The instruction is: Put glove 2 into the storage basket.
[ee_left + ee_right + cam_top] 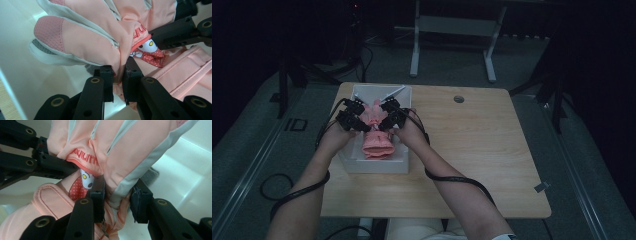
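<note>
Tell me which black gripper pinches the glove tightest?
The left gripper: its jaws nearly meet on a thin fold of the pink fabric glove; the right gripper gapes wider.

right gripper (117, 195) fingers (98, 195) clamp pink glove (112, 150) fold (cartoon patch (85, 181) beside); left gripper (53, 162) opposite.

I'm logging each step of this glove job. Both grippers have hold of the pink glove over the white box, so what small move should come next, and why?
Probably ease both hands a little lower, so the pink glove settles into the white box. The left gripper is clamped on a fold at one side and the right gripper on the grey-trimmed edge at the other, with the glove's cuff already over the box floor. Letting go should wait until it lies flat.
</note>
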The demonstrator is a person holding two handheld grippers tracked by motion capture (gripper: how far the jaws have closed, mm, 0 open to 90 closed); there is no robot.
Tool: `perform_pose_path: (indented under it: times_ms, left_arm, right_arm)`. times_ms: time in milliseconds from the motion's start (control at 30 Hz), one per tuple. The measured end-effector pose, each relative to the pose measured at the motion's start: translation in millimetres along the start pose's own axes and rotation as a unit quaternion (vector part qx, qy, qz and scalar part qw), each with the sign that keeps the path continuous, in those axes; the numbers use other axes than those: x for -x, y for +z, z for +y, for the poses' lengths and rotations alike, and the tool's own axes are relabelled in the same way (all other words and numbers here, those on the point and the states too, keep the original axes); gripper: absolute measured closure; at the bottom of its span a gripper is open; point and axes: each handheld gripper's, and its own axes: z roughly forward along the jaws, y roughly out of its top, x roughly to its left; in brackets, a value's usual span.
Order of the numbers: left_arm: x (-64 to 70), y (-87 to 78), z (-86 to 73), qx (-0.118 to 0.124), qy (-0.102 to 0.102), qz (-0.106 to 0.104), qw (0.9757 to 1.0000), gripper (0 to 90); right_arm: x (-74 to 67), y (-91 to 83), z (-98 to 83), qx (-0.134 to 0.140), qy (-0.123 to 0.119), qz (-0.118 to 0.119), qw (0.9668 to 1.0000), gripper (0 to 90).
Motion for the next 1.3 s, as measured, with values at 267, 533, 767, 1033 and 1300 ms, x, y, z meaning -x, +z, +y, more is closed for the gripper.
perform_pose_path:
  times_ms: [267,533,767,1033,1300]
  left_arm:
    - [0.4,7.0,3.9,-0.033,-0.003,0.009,0.9994,74.1]
    - [4.0,13.0,6.8,-0.054,-0.002,0.041,0.9977,68.7]
    - [5.5,9.8,6.6,-0.037,0.000,0.059,0.9976,63.0]
    - [10.0,0.6,2.6,0.000,0.015,0.085,0.9963,50.1]
    - [5.8,-13.5,0.3,0.033,-0.005,0.076,0.9965,49.2]
  right_arm:
    - [-4.4,5.6,3.6,-0.029,-0.001,-0.028,0.9992,57.9]
    - [-3.1,-4.1,2.0,0.008,-0.016,-0.026,0.9995,48.7]
    - [4.4,-29.0,-0.1,0.046,-0.022,0.010,0.9987,46.1]
    - [16.8,-45.4,-11.3,0.073,-0.016,0.031,0.9967,44.6]
    - [20.7,-55.3,-18.4,0.092,-0.019,0.046,0.9945,43.5]
